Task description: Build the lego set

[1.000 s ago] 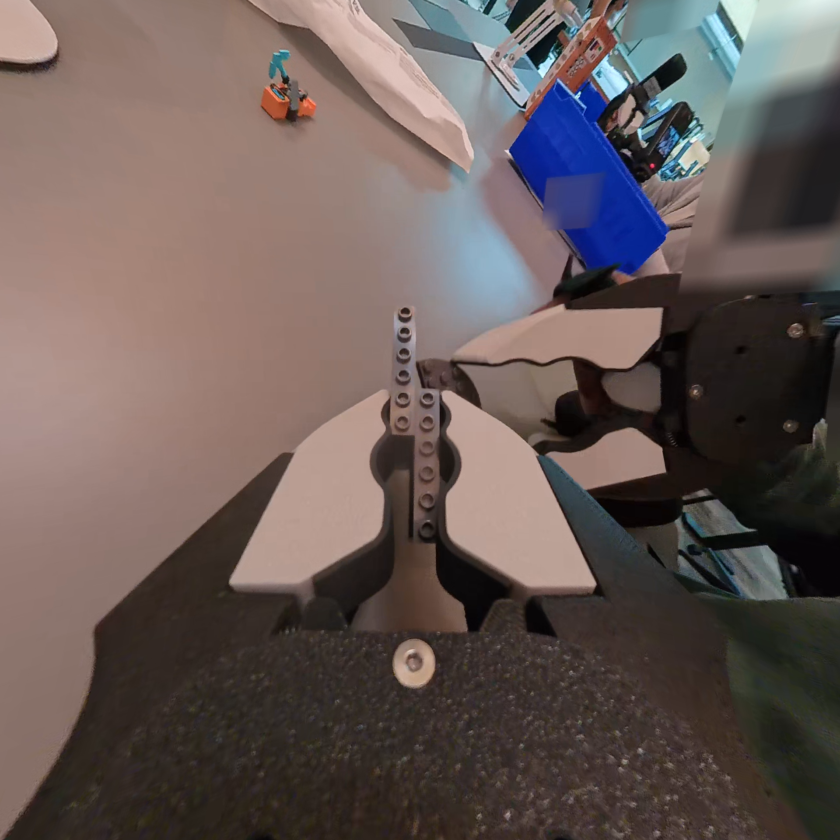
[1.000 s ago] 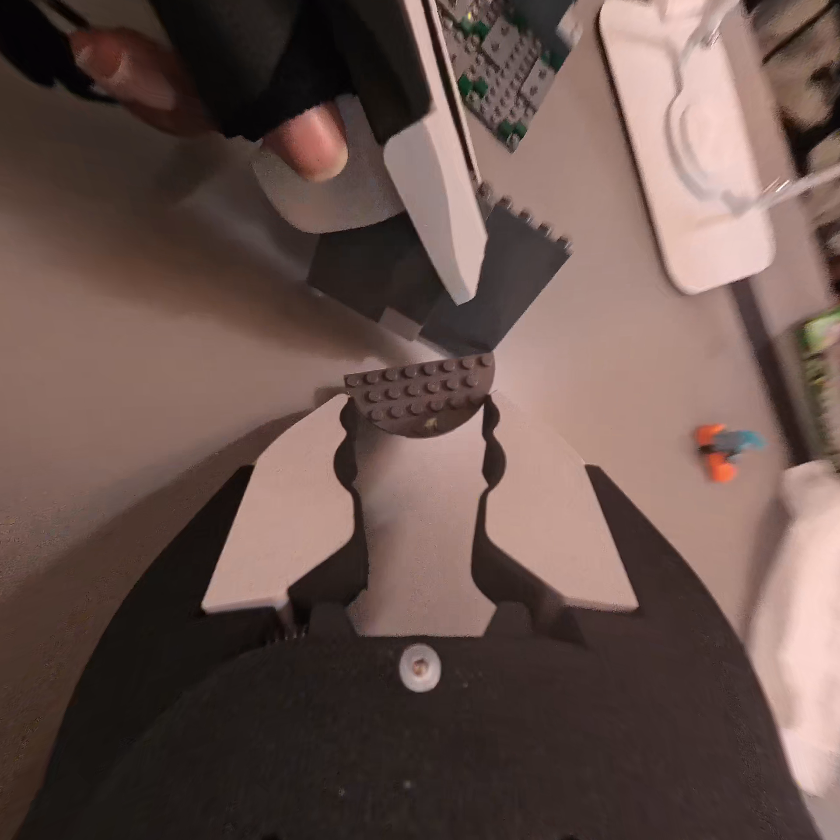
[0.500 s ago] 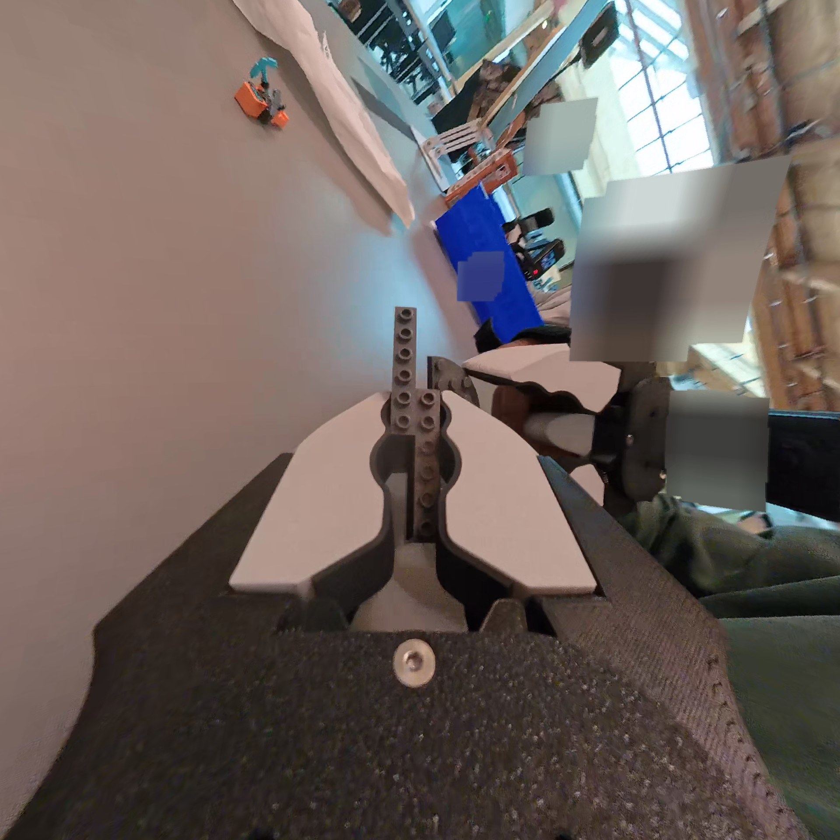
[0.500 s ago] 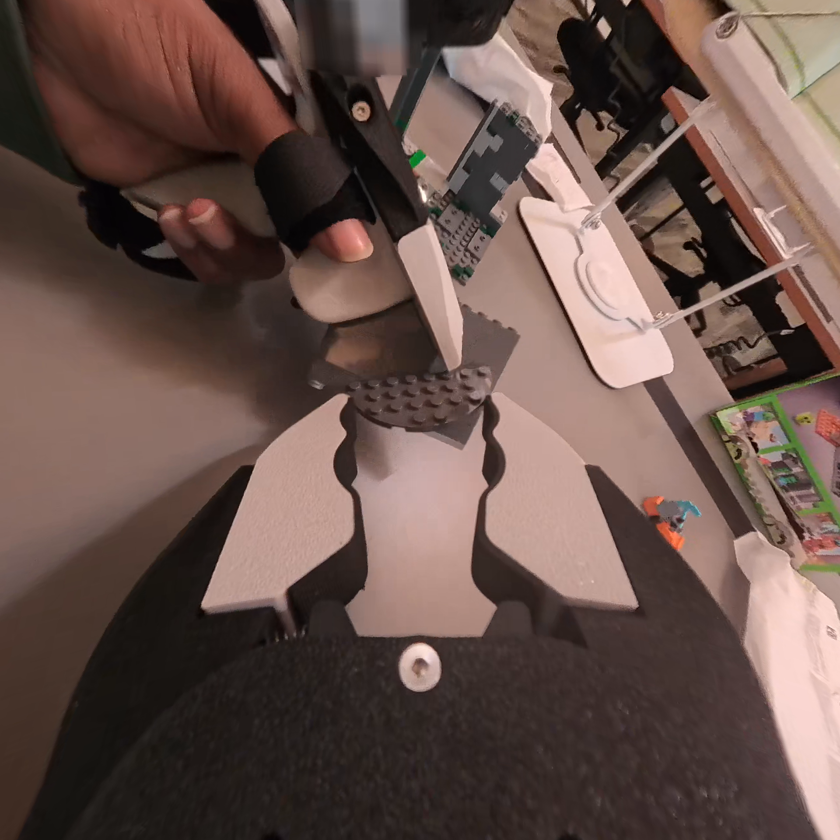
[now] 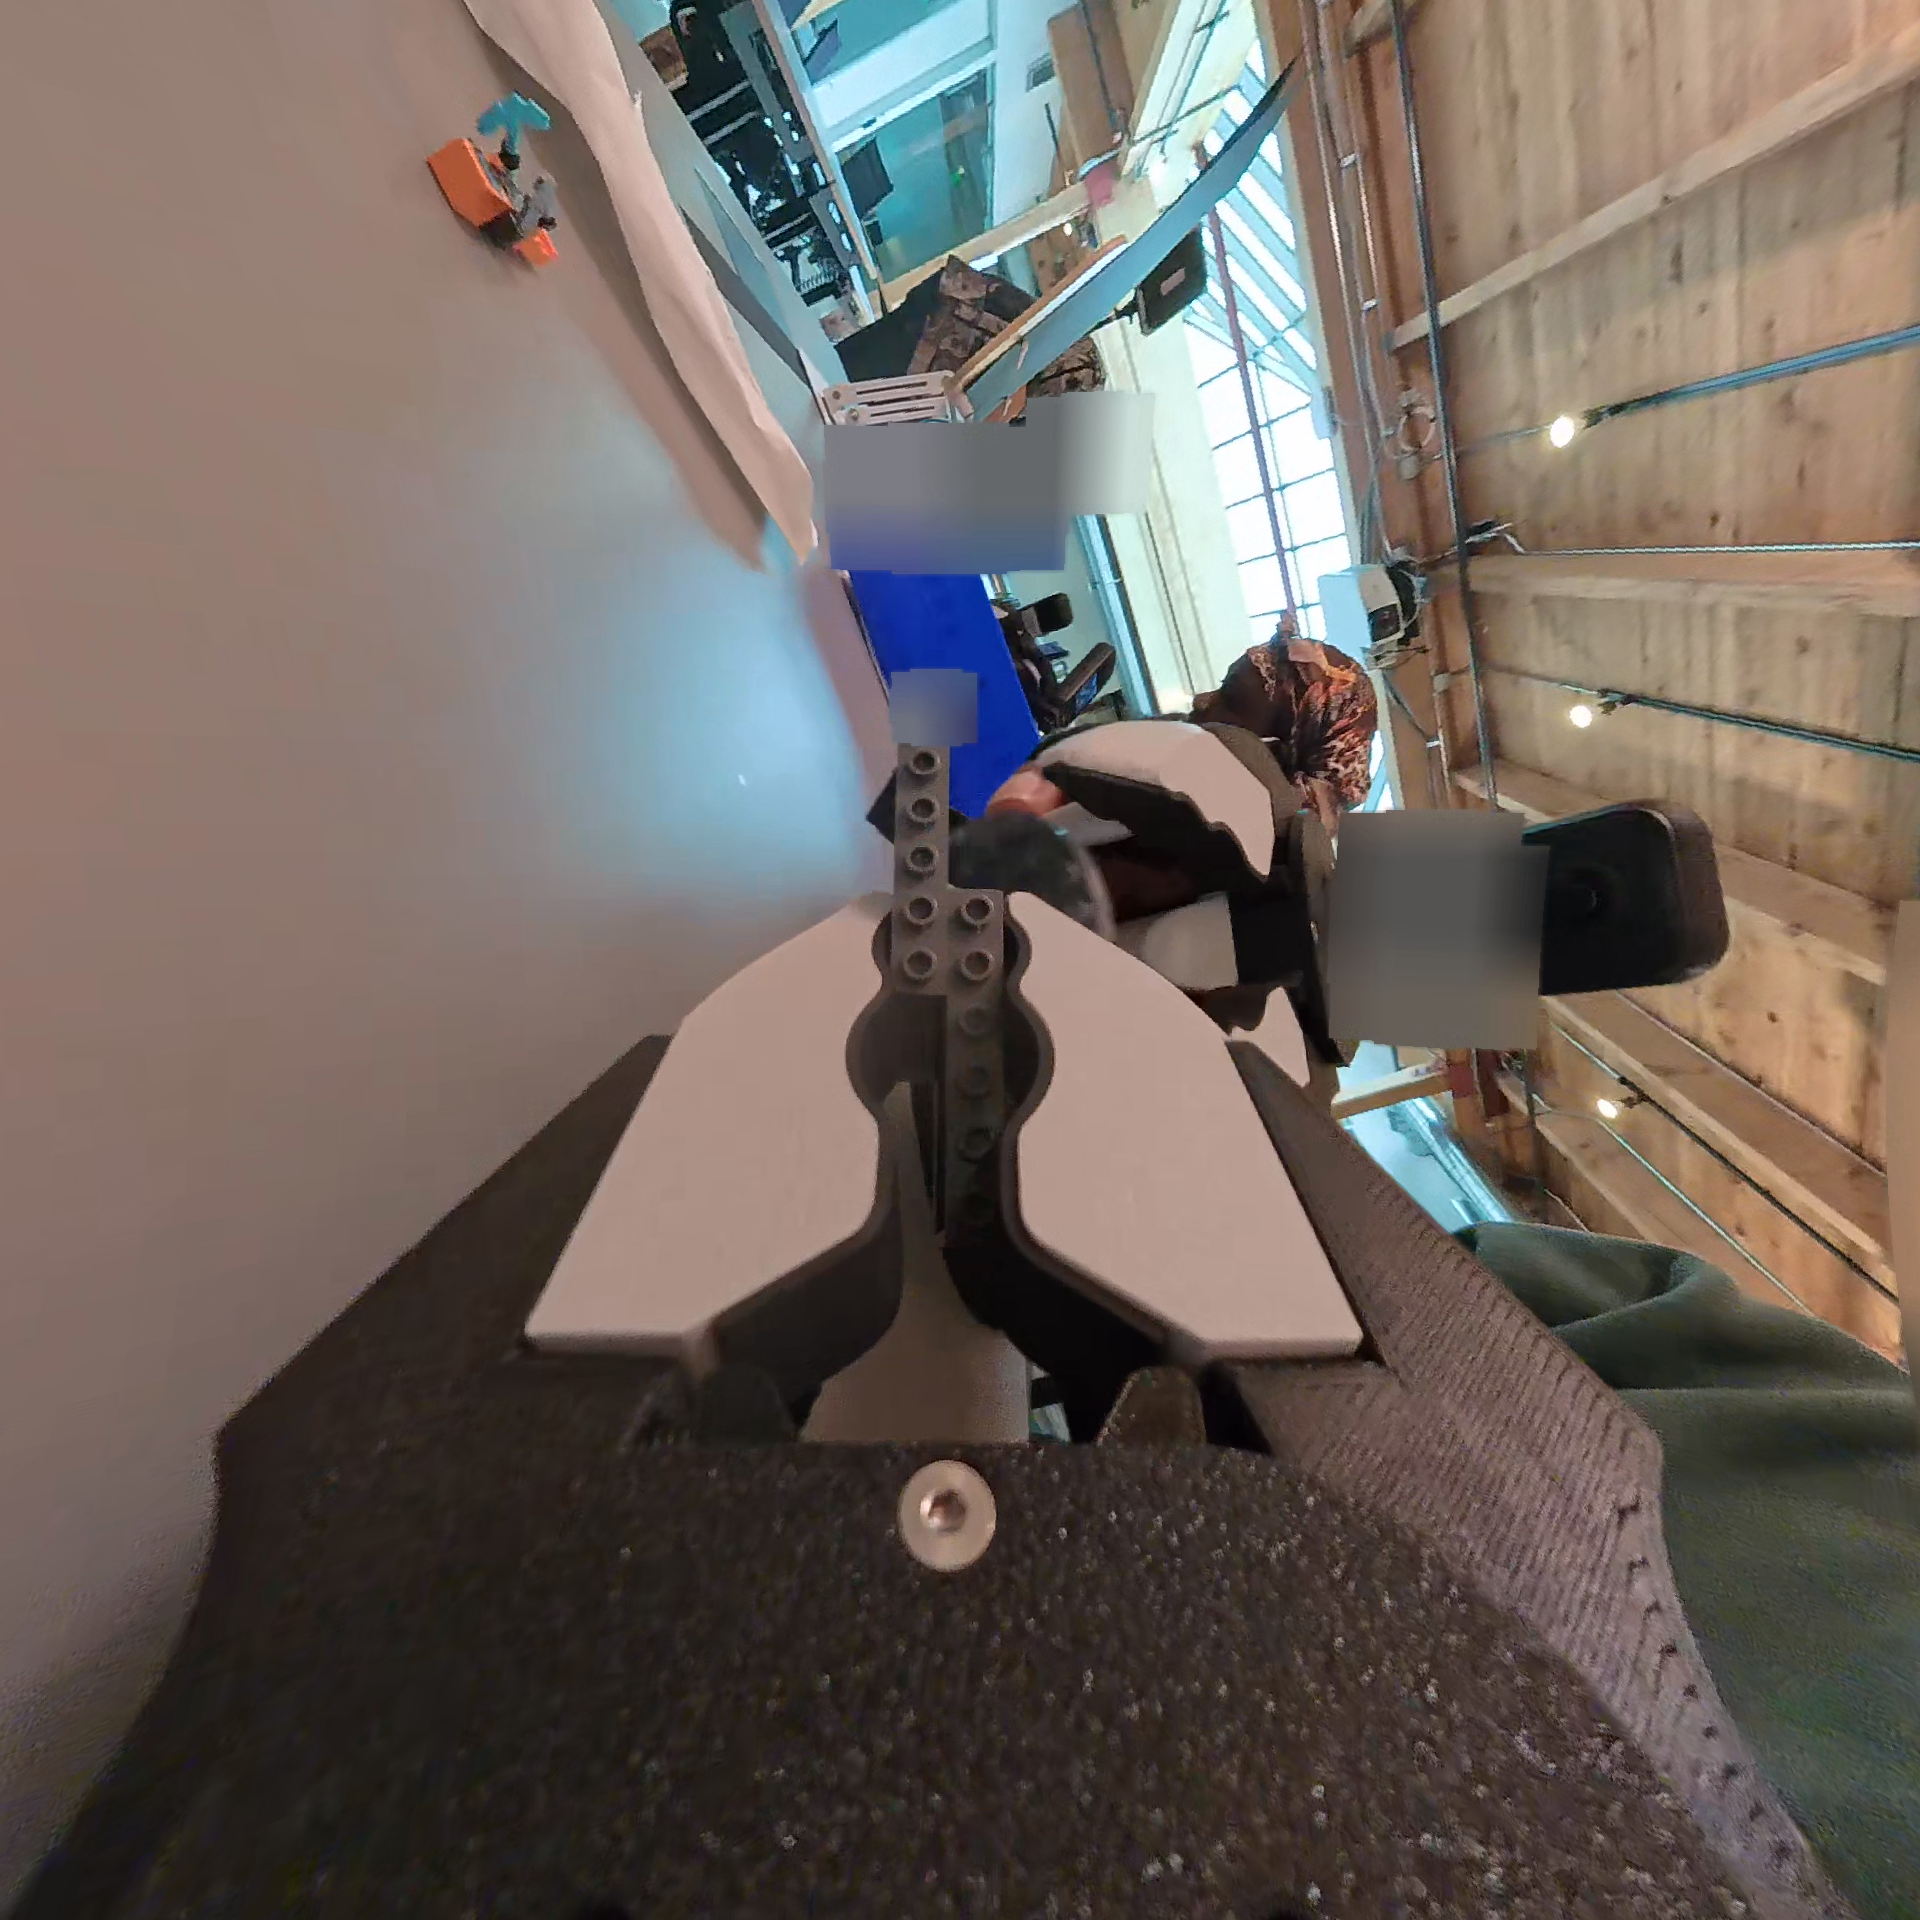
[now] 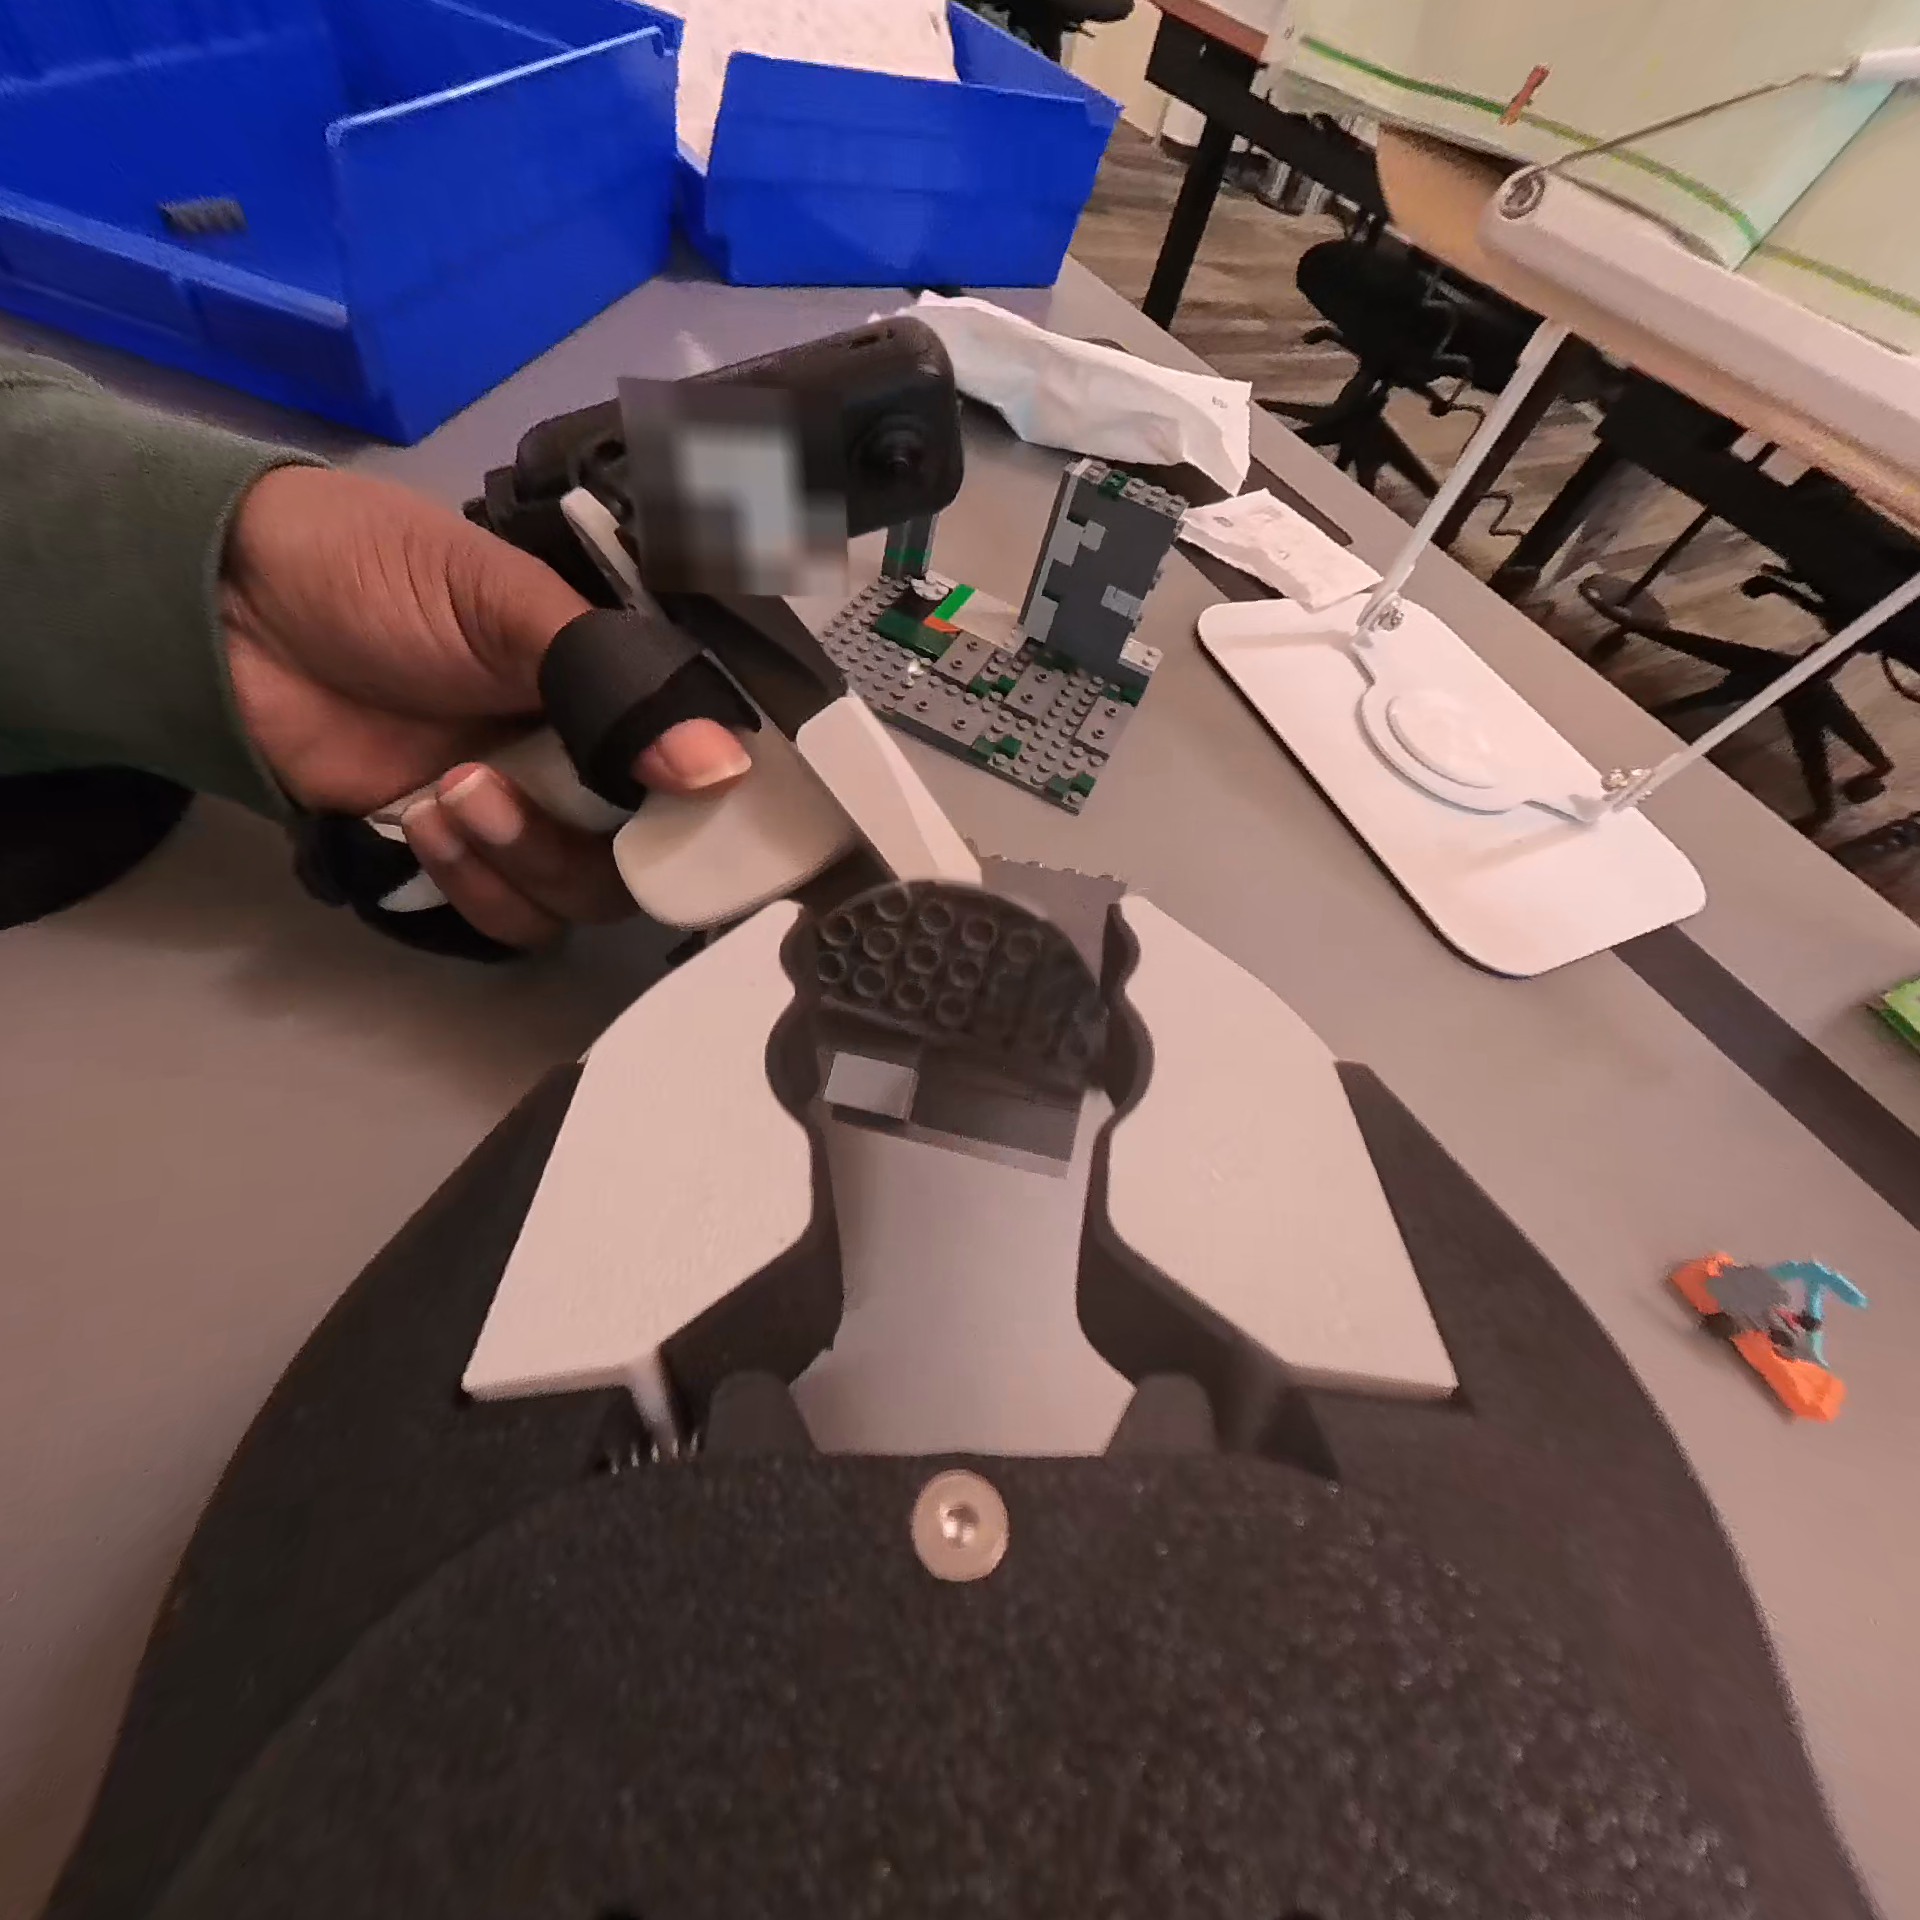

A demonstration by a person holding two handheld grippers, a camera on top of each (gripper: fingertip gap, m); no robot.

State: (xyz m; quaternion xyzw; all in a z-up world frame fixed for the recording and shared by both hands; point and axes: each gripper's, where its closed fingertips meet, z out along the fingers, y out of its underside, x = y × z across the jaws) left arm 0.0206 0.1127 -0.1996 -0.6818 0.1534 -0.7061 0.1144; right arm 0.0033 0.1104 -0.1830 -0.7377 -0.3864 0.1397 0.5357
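My left gripper [image 5: 948,920] is shut on a dark grey stepped Lego plate [image 5: 925,831], seen edge-on with its studs showing. My right gripper [image 6: 951,935] is shut on a dark grey half-round plate [image 6: 945,977], whose underside tubes face the camera. The half-round plate sits right against the left gripper's stepped plate [image 6: 1055,894]; I cannot tell if they are joined. A hand holds the left gripper [image 6: 883,790] just beyond my right fingers. The right gripper [image 5: 1195,821] shows just past the stepped plate. A partly built grey and green Lego model [image 6: 1018,665] stands on the table behind.
Blue bins [image 6: 416,208] stand at the back left of the grey table [image 6: 260,1091]. A white lamp base [image 6: 1455,790] lies to the right. A small orange and teal Lego piece [image 6: 1766,1340] lies at the near right. Crumpled white paper [image 6: 1081,384] lies behind the model. The tips of both grippers are at nearly the same place.
Both grippers have tilted up from the table while still holding their plates. The half-round plate has turned over, from studs showing to underside showing, and stays against the stepped plate.
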